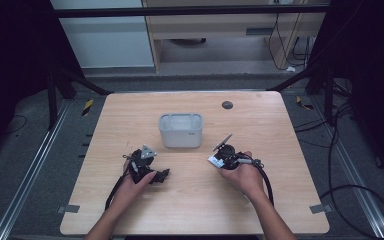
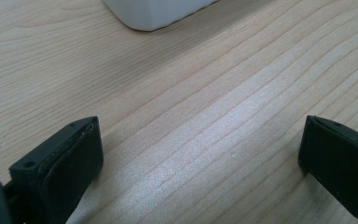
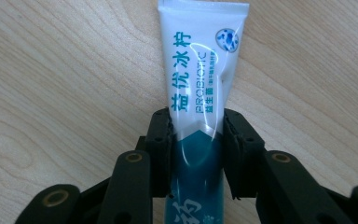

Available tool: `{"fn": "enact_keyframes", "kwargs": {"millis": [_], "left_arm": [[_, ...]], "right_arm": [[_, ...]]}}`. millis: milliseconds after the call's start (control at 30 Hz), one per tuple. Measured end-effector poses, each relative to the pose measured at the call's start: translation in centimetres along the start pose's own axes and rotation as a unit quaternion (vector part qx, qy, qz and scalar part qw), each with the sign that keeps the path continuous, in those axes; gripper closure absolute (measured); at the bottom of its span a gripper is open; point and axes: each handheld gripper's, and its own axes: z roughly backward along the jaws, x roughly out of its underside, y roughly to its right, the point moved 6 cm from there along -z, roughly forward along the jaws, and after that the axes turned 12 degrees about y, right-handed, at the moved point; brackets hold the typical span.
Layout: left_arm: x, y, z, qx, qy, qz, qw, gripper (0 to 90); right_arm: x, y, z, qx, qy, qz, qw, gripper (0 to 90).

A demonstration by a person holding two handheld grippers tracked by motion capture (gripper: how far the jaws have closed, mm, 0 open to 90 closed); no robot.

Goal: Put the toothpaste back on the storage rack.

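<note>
Toothpaste tube [image 3: 200, 93], white top, teal lower part, reads "PROBIOTIC" plus Chinese characters 益优冰柠, round blue logo near the crimp. Long axis runs along the right tool [image 3: 196, 140], flat crimped end pointing away from the hand; jaws clamped on the tube's middle. Tube is right of and nearer than the grey container [image 1: 181, 130] on the worktop [image 1: 130, 115]. Left tool [image 2: 200, 154] gaping wide, empty, near-left of the container.

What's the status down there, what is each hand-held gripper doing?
Left hand-held gripper open, empty, low over table. Right hand-held gripper shut on tube. Grey box ahead, nothing between.
</note>
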Motion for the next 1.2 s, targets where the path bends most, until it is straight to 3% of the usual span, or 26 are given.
{"fn": "enact_keyframes", "kwargs": {"millis": [500,667,767,1200], "left_arm": [[0.0,0.0,0.0,0.000,0.000,0.000,1.0000,0.0],[0.0,0.0,0.0,0.000,0.000,0.000,1.0000,0.0],[0.0,0.0,0.0,0.000,0.000,0.000,1.0000,0.0],[0.0,0.0,0.0,0.000,0.000,0.000,1.0000,0.0]], "right_arm": [[0.0,0.2,0.6,-0.006,0.013,-0.010,0.9998,77.5],[0.0,0.5,0.9,-0.009,0.026,-0.030,0.9992,78.3],[-0.1,0.7,1.3,-0.013,0.033,-0.040,0.9985,78.6],[-1.0,1.6,3.6,-0.006,0.063,-0.043,0.9971,79.0]]}}
